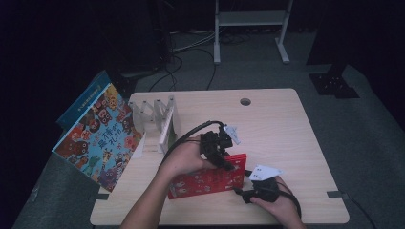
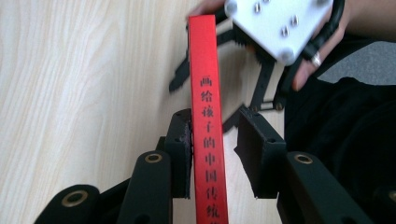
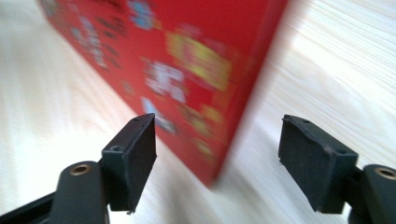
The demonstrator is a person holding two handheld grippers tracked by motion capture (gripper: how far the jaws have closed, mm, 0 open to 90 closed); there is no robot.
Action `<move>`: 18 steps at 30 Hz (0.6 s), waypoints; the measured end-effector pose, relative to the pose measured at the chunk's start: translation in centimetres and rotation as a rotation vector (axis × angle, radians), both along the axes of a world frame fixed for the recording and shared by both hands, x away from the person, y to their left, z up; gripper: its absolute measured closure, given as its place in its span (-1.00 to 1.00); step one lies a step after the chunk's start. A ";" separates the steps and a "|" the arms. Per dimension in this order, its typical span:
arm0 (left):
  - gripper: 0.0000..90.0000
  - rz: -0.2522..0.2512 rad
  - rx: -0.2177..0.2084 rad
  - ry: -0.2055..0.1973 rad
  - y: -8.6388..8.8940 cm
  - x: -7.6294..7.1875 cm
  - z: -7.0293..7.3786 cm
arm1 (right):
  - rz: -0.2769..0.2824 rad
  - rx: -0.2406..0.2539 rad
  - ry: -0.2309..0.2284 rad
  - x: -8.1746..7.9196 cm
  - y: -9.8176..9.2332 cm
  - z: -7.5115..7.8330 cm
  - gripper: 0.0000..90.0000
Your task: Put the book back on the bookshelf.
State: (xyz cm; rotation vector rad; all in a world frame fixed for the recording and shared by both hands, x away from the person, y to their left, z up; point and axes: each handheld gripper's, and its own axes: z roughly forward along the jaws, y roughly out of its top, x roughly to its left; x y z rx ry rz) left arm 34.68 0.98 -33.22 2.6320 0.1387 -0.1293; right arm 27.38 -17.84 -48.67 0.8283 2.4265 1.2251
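Red book (image 1: pixel 207 180) is getting tipped up on the pale wood-grain table (image 1: pixel 286 129), its glossy hardcover spine running between the left hand-held gripper (image 2: pixel 215 149), whose jaws are standing spread, one pad touching, the other clear. Right hand-held gripper (image 3: pixel 217 158) is waiting spread at the corner, gripping nothing. Slotting it into the white slatted rack (image 1: pixel 160 119) is looking like the job remaining.
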 end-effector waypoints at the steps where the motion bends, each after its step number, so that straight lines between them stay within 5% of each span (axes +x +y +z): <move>1: 0.50 0.001 0.009 0.001 -0.3 0.0 -0.1 | -0.044 -0.009 0.012 0.4 -1.3 -0.1 -0.48; 8: 0.57 0.010 0.046 0.002 -1.1 0.3 -0.7 | -0.128 -0.037 0.056 1.2 -4.1 -0.4 -0.58; 18: 0.76 0.021 0.069 0.018 -1.4 0.3 -0.7 | -0.178 -0.056 0.092 1.9 -5.1 -0.9 -0.59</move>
